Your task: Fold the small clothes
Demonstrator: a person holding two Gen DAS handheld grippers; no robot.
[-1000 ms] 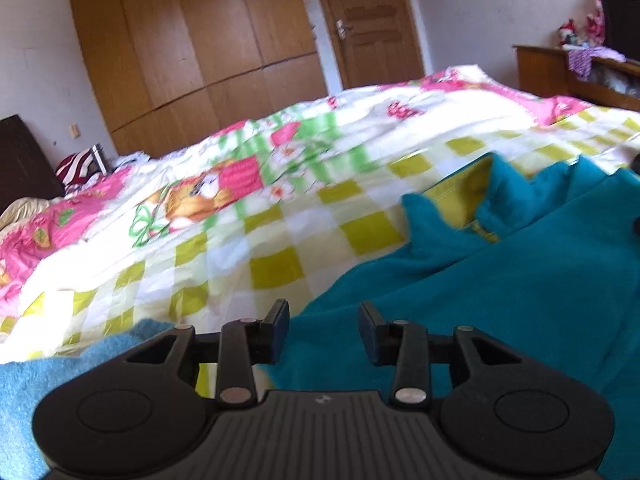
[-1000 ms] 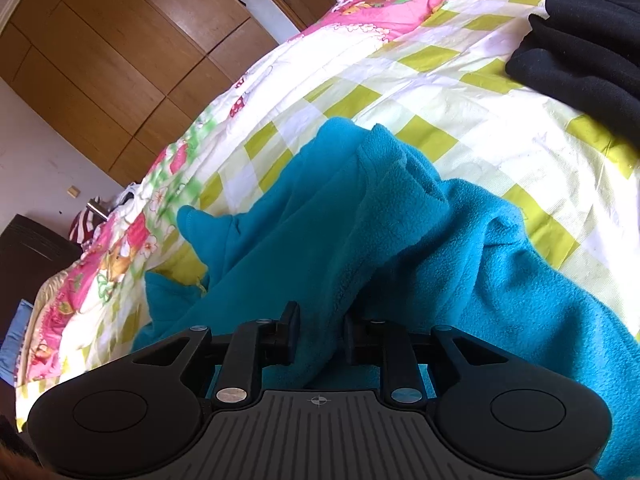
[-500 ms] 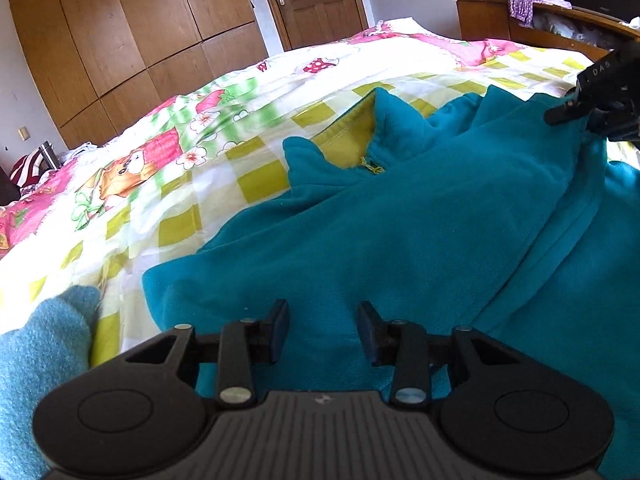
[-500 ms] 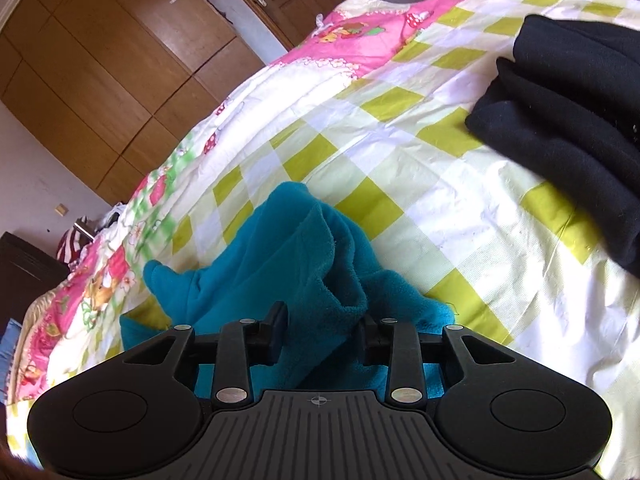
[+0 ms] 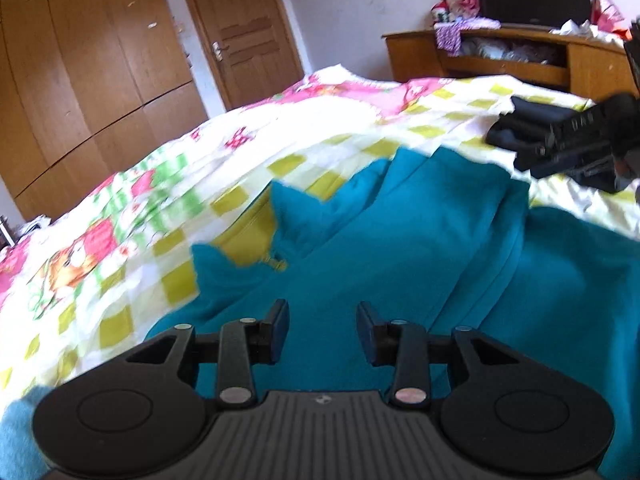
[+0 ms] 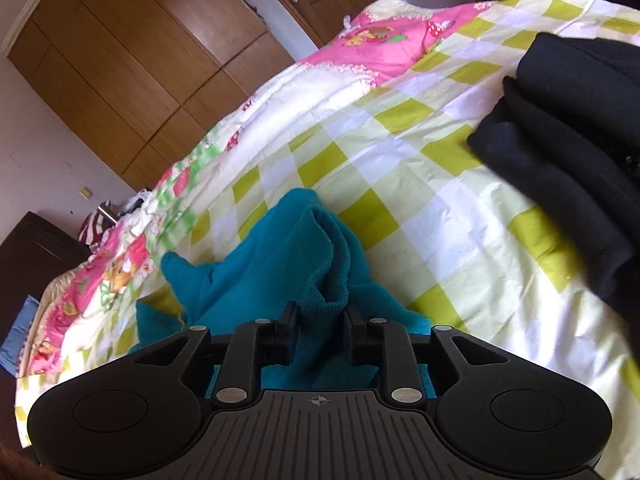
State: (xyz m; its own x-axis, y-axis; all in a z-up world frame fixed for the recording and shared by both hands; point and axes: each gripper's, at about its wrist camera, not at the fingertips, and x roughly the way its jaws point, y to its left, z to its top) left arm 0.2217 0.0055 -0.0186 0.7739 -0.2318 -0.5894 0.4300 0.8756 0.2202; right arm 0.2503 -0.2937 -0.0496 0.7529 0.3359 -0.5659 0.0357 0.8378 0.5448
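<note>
Mid-fold on the teal fleece jacket spread on the bed: left claw gaping empty above it, right claw, jaws just eased apart, around a bunched edge; next, likely laying that edge flat.

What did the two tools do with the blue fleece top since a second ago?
The right tool dragged its bunched fold of the teal fleece top across the bed toward the black clothes; its jaws have just been opening, with fleece between them. The left tool swung over the top, open and empty. The checked bedspread stayed put.
</note>
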